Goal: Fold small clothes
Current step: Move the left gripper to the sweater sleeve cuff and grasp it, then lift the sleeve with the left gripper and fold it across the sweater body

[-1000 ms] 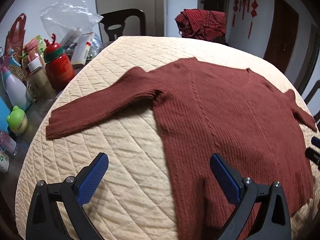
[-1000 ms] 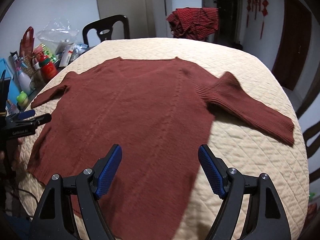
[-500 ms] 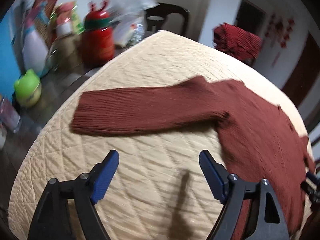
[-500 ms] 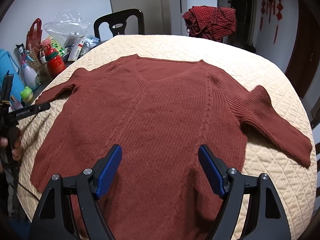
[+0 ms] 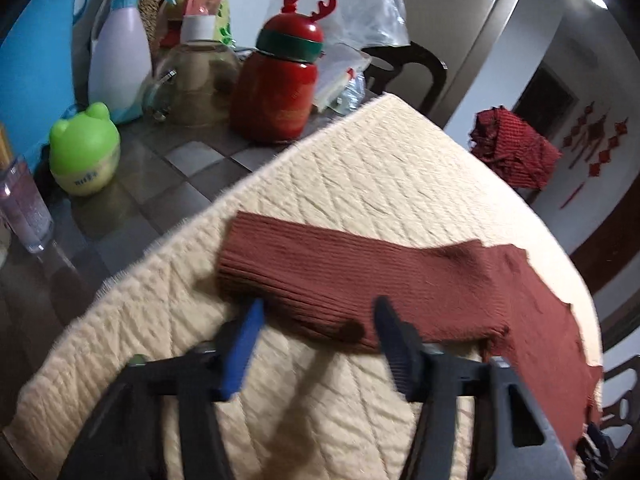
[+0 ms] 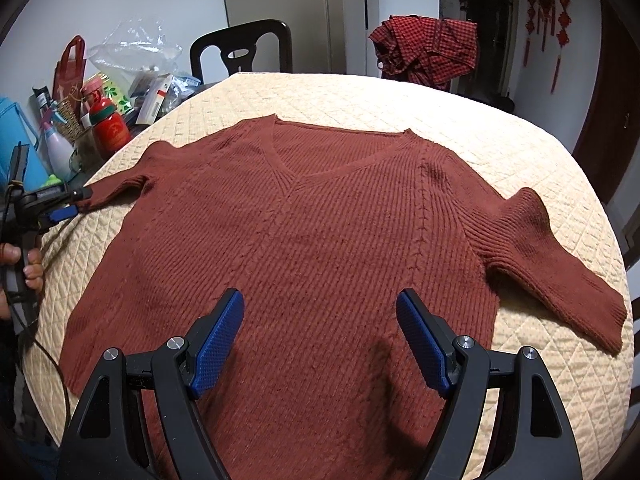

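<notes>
A: How do the left gripper's point(image 5: 316, 322) fingers stand?

B: Spread apart, gripping nothing. Their tips sit at the near edge of the sweater's point(image 6: 304, 248) left sleeve point(image 5: 340, 276), close by the cuff; that view is blurred, so I cannot tell whether they touch the knit. From the right wrist the same gripper point(image 6: 80, 202) shows at the cuff end of that sleeve, one finger above the other, with the person's hand point(image 6: 24, 260) behind it.

A: And the right gripper point(image 6: 320, 336)?

B: Wide apart too, holding nothing. Its blue pads point(image 6: 218, 344) hang over the lower middle of the sweater.

A: Where is the sweater?

B: Flat and face up on the quilt point(image 6: 500, 136), V-neck at the far side, hem near the right gripper. Its right sleeve point(image 6: 560, 264) runs out toward the quilt's right edge.

A: Anything around the sweater?

B: Left of it, off the quilt, a red jar point(image 5: 280, 92) with antlers, a green frog pot point(image 5: 84, 152), a white spray bottle point(image 5: 118, 56) and a plastic bag point(image 5: 352, 12). Beyond the neckline, a dark chair point(image 6: 244, 48) and a red checked cloth point(image 6: 428, 52).
</notes>
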### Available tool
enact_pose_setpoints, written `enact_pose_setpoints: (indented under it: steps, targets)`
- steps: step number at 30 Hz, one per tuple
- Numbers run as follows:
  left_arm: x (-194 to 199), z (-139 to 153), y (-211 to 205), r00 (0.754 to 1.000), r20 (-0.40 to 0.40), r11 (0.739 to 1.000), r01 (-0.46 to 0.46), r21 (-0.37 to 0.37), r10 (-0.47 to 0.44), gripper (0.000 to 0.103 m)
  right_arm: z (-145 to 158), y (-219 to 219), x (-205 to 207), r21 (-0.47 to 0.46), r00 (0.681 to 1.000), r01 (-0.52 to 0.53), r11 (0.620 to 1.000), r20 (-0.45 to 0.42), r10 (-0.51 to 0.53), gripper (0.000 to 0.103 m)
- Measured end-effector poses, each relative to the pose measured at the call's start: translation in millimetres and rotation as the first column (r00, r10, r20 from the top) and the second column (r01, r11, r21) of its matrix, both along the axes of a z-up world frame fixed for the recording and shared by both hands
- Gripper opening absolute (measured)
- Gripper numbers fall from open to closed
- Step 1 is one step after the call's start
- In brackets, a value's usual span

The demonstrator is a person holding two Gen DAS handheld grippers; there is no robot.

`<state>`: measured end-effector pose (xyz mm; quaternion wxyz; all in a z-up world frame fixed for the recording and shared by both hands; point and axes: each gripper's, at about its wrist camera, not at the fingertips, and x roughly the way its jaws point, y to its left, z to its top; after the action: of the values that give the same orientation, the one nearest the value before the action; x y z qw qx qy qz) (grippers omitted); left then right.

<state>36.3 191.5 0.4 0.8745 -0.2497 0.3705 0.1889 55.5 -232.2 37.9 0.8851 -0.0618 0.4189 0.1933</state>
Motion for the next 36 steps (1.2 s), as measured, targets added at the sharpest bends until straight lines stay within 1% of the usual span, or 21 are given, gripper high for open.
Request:
enact_pose_setpoints:
  steps: [1,3,4,5,8,11,13,15,17,19,21,24,26,28,29,31,32,33,34,35,36]
  targets:
    - [-3,1,2,1.0,-0.002,1.0,-0.01,0.017,0.01,0.036,0,-1,0,0.003,1.0,0.002,1.0,0.0,-0.002,0.078]
    - [-2,0,7,1.0,-0.009,1.0,-0.017,0.02,0.017,0.026,0,-3,1,0.008,1.0,0.004,1.0,-0.001,-0.004,0.079]
    - [-2,1,9,1.0,-0.006,1.0,-0.016,0.018,0.016,0.017,-1,-3,1,0.011,1.0,0.005,1.0,-0.003,-0.005,0.078]
    - [-1,3,11,1.0,-0.004,1.0,-0.008,0.019,0.008,0.014,-1,-4,1,0.014,1.0,0.005,1.0,-0.005,-0.005,0.078]
    - [2,20,7,0.999,0.035,0.998,0.022,0.059,-0.024,0.012,-2,-8,2,0.024,1.0,0.01,1.0,-0.009,-0.01,0.079]
    - [12,51,-10,0.99,0.102,0.991,0.091,0.094,-0.101,0.012,-3,-12,3,0.045,1.0,0.019,0.999,-0.011,-0.018,0.078]
    - [23,72,-30,0.974,0.147,0.981,0.155,0.119,-0.172,0.012,-3,-16,5,0.062,0.999,0.029,0.998,-0.016,-0.028,0.079]
    - [37,90,-53,0.95,0.182,0.963,0.23,0.139,-0.253,0.012,-2,-19,6,0.078,0.999,0.039,0.996,-0.02,-0.038,0.079]
    - [51,102,-83,0.915,0.204,0.935,0.321,0.149,-0.347,0.012,0,-23,7,0.098,0.999,0.051,0.994,-0.022,-0.049,0.078]
    - [63,106,-118,0.869,0.213,0.893,0.421,0.156,-0.447,0.012,2,-29,8,0.121,0.998,0.067,0.99,-0.028,-0.064,0.078]
    - [75,102,-153,0.817,0.206,0.843,0.519,0.14,-0.538,0.012,4,-35,9,0.152,0.996,0.087,0.984,-0.04,-0.082,0.078]
    - [87,83,-201,0.736,0.171,0.755,0.647,0.109,-0.655,0.013,6,-44,9,0.195,0.993,0.113,0.974,-0.055,-0.104,0.079]
    - [96,64,-226,0.686,0.125,0.696,0.715,0.065,-0.717,0.013,6,-47,11,0.213,0.991,0.127,0.969,-0.067,-0.116,0.078]
    - [99,48,-241,0.653,0.082,0.657,0.752,0.045,-0.753,0.018,6,-50,13,0.233,0.989,0.137,0.963,-0.079,-0.121,0.078]
    - [100,45,-244,0.644,0.072,0.647,0.762,0.036,-0.762,0.02,6,-50,14,0.241,0.989,0.139,0.961,-0.084,-0.122,0.078]
    - [95,47,-243,0.632,0.089,0.636,0.771,0.029,-0.77,0.034,7,-50,16,0.256,0.989,0.14,0.957,-0.092,-0.12,0.078]
    - [91,53,-239,0.633,0.109,0.64,0.768,0.035,-0.766,0.039,8,-50,16,0.265,0.989,0.135,0.955,-0.092,-0.114,0.078]
    - [87,58,-231,0.639,0.128,0.648,0.761,0.041,-0.758,0.048,9,-49,17,0.274,0.99,0.128,0.953,-0.093,-0.106,0.078]
    - [84,63,-222,0.649,0.149,0.661,0.749,0.053,-0.746,0.052,10,-47,19,0.285,0.991,0.119,0.951,-0.096,-0.096,0.073]
    - [81,69,-212,0.668,0.161,0.684,0.726,0.077,-0.727,0.053,11,-44,21,0.294,0.991,0.111,0.949,-0.103,-0.084,0.065]
    - [84,72,-204,0.691,0.156,0.708,0.699,0.102,-0.706,0.053,11,-40,25,0.299,0.991,0.104,0.948,-0.113,-0.074,0.061]
